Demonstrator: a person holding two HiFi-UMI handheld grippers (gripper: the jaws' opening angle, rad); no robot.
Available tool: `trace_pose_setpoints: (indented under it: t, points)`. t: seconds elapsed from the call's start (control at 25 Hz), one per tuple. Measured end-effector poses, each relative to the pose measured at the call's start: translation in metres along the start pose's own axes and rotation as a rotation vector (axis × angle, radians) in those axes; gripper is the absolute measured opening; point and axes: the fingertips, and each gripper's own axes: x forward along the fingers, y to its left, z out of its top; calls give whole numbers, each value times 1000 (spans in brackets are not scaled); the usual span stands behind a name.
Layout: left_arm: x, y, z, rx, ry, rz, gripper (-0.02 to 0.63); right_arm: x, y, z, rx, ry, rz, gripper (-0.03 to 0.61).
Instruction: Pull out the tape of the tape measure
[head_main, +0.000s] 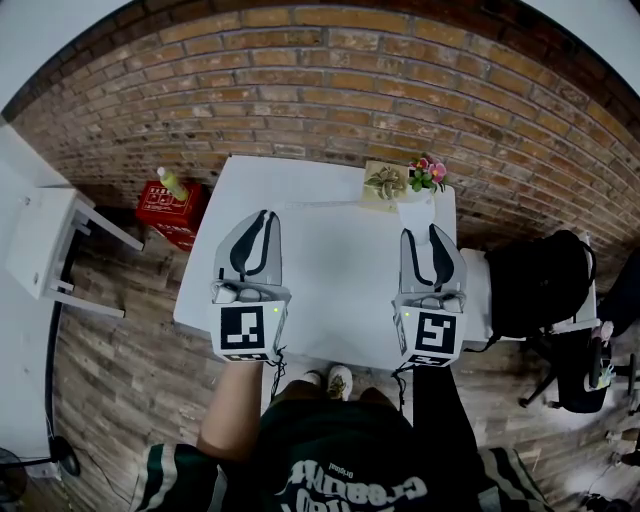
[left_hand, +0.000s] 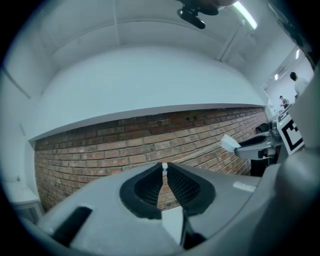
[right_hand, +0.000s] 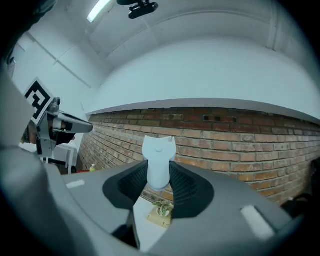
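My right gripper (head_main: 420, 235) hangs over the right side of the white table (head_main: 330, 300), shut on a white tape measure case (head_main: 415, 213) that sticks out past its fingertips. In the right gripper view the case (right_hand: 158, 152) stands upright between the black pads of that gripper (right_hand: 159, 175). My left gripper (head_main: 265, 215) is level with it over the table's left side. Its jaws (left_hand: 164, 171) are nearly together on a small white tab (left_hand: 164, 166) at the tips. A thin pale strip (head_main: 325, 203) seems to run between the two grippers.
A small potted plant on a beige block (head_main: 385, 183) and pink flowers (head_main: 428, 172) stand at the table's far right edge. A red crate (head_main: 168, 208) with a yellow-green bottle (head_main: 172, 183) sits on the floor to the left. A black chair (head_main: 540, 280) is at right, with a brick wall behind.
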Motion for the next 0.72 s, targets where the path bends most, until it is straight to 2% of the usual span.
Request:
trace_pose_setpoints:
  t: [0.12, 0.4, 0.72]
  points:
    - [-2, 8, -6, 10, 4, 26, 37, 0, 1, -4, -4, 6, 1, 149]
    - [-4, 27, -13, -70, -1, 75, 37, 1, -3, -13, 36, 27, -20, 149]
    - [-2, 35, -12, -80, -16, 77, 37, 5, -3, -13, 40, 22, -21, 149]
